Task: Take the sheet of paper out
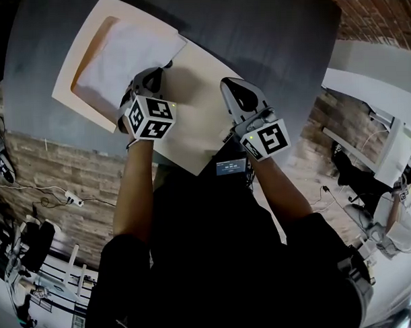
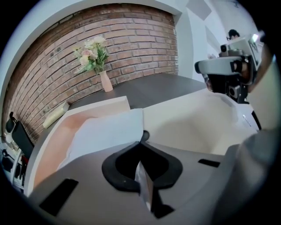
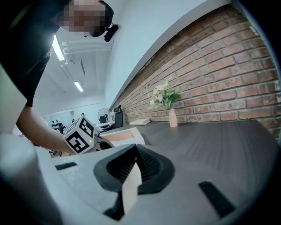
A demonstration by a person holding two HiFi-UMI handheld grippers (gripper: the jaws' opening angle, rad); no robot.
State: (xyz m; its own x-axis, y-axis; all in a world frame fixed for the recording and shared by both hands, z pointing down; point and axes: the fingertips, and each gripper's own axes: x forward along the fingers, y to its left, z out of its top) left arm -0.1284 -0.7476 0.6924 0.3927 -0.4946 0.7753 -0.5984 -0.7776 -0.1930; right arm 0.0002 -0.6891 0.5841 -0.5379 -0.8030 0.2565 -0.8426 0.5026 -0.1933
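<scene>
A cream folder (image 1: 190, 107) lies open on the dark grey table (image 1: 268, 30). A white sheet of paper (image 1: 124, 55) rests in its left half, over a peach-coloured inside. My left gripper (image 1: 163, 66) is at the sheet's near right corner, shut on the sheet of paper (image 2: 109, 132); in the left gripper view (image 2: 144, 135) the white edge runs between the closed jaws. My right gripper (image 1: 228, 82) is over the folder's right half. In the right gripper view (image 3: 135, 148) it is shut on a cream strip, the folder's edge.
A pink vase of flowers (image 2: 105, 81) and a flat pale book (image 2: 55, 115) stand at the table's far side by the brick wall (image 3: 210, 74). A small device with a lit screen (image 1: 231, 167) sits at the table's near edge, against the person's body.
</scene>
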